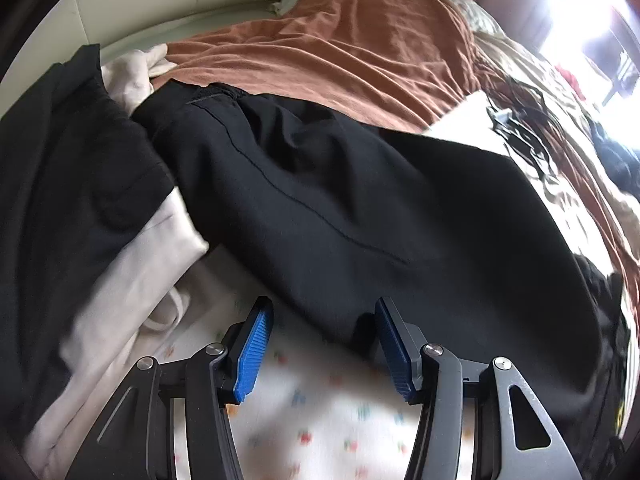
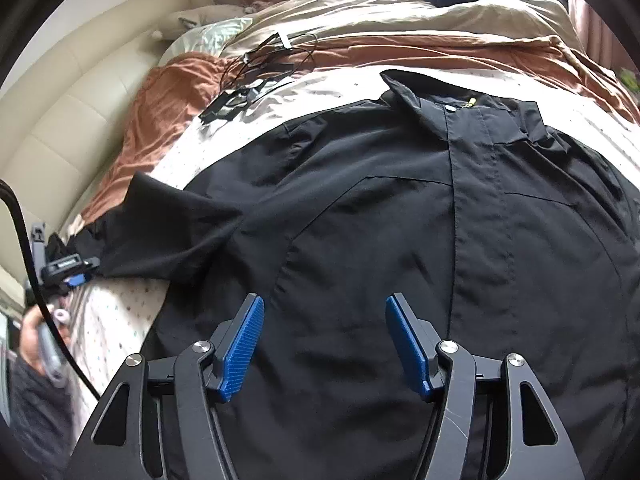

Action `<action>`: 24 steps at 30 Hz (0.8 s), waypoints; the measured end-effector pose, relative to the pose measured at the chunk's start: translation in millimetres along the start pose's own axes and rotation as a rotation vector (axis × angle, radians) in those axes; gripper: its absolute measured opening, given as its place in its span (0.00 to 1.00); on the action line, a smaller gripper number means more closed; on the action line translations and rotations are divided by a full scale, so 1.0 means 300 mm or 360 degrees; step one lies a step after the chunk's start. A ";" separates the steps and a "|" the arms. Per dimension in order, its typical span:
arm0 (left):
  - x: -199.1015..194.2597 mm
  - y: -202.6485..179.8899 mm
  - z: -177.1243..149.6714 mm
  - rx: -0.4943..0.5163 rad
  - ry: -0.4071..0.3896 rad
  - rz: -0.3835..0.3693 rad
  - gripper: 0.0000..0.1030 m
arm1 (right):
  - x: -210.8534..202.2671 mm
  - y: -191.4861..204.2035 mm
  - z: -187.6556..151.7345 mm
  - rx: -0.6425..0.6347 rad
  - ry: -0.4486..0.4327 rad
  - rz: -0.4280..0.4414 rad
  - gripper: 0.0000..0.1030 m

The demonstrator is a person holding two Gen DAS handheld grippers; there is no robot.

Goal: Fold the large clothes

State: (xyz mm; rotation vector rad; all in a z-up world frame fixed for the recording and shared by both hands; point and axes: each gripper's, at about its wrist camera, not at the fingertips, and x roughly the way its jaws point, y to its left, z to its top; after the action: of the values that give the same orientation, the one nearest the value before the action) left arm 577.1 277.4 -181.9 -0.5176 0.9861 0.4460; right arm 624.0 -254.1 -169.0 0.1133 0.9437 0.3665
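A large black jacket (image 2: pixel 400 208) lies spread front-up on the bed, collar at the far end, its sleeve (image 2: pixel 168 228) stretched to the left. My right gripper (image 2: pixel 325 312) is open and empty, hovering over the jacket's lower front. My left gripper (image 1: pixel 324 320) is open and empty at the edge of the black sleeve (image 1: pixel 320 200), over the patterned white sheet (image 1: pixel 312 420). The left gripper also shows in the right wrist view (image 2: pixel 66 274) at the sleeve's end.
A stack of black (image 1: pixel 60 168) and white (image 1: pixel 132 272) clothes lies left of the sleeve. A rust-orange blanket (image 1: pixel 340 48) and beige duvet (image 2: pixel 380 12) cover the far bed. Black cables and small devices (image 2: pixel 256 76) lie beside the jacket. A padded cream headboard (image 2: pixel 72 100) stands at the left.
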 end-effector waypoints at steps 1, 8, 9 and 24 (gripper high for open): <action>0.002 -0.001 0.006 -0.0010 -0.0030 -0.0006 0.47 | 0.004 0.005 0.003 0.0005 0.0001 0.0012 0.54; -0.156 -0.070 0.075 0.0044 -0.0263 -0.0037 0.02 | 0.070 0.077 0.055 0.0106 0.0030 0.0150 0.24; -0.192 -0.082 0.085 0.0060 -0.0294 -0.0055 0.01 | 0.087 0.090 0.065 0.0119 0.0035 0.0177 0.18; -0.664 -0.423 0.141 0.0374 -0.0640 -0.0410 0.01 | 0.433 0.059 0.097 0.0616 0.0060 0.0545 0.09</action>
State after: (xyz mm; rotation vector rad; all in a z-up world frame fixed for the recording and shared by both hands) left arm 582.1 178.0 36.5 -0.3188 0.5645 0.1872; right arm 711.9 -189.4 -247.4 0.6290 1.0259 0.4980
